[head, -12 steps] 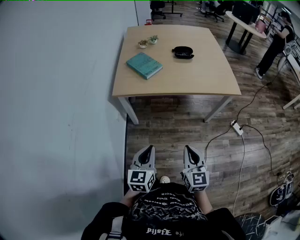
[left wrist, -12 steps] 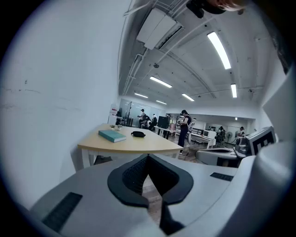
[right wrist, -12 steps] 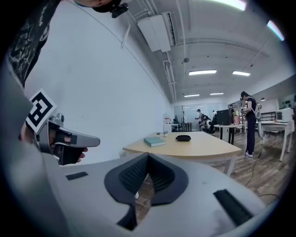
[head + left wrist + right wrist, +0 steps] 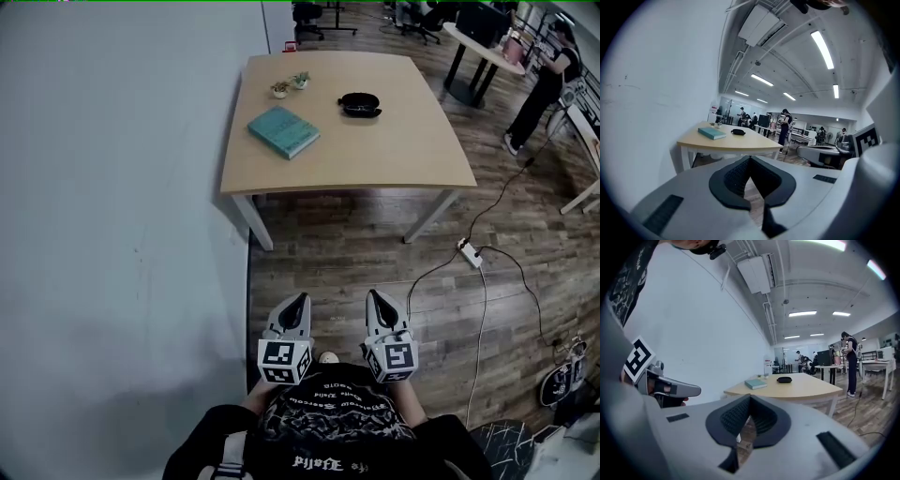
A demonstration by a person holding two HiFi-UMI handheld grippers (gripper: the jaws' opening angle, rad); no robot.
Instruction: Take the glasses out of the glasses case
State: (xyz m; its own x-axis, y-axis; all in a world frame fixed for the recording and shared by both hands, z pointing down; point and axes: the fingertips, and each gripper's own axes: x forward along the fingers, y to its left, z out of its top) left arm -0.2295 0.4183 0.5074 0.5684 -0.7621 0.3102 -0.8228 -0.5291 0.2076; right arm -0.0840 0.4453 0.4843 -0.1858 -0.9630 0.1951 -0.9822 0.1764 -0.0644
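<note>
A closed black glasses case (image 4: pixel 360 104) lies on the far right part of a light wooden table (image 4: pixel 412 150); it also shows small in the left gripper view (image 4: pixel 738 132) and the right gripper view (image 4: pixel 784 379). Both grippers hang close to the person's body, well short of the table. My left gripper (image 4: pixel 300 299) is shut with nothing in it, its tips meeting (image 4: pixel 749 158). My right gripper (image 4: pixel 374 295) is shut and empty too (image 4: pixel 750 396). No glasses can be seen.
A teal book (image 4: pixel 284 130) and two small potted plants (image 4: pixel 289 85) sit on the table's left part. A white wall (image 4: pixel 112 206) runs along the left. A power strip with cables (image 4: pixel 470 253) lies on the wooden floor. A person (image 4: pixel 542 89) stands at far right.
The table and its objects sit slightly farther left and up in the head view. Both grippers stay shut in nearly the same place.
</note>
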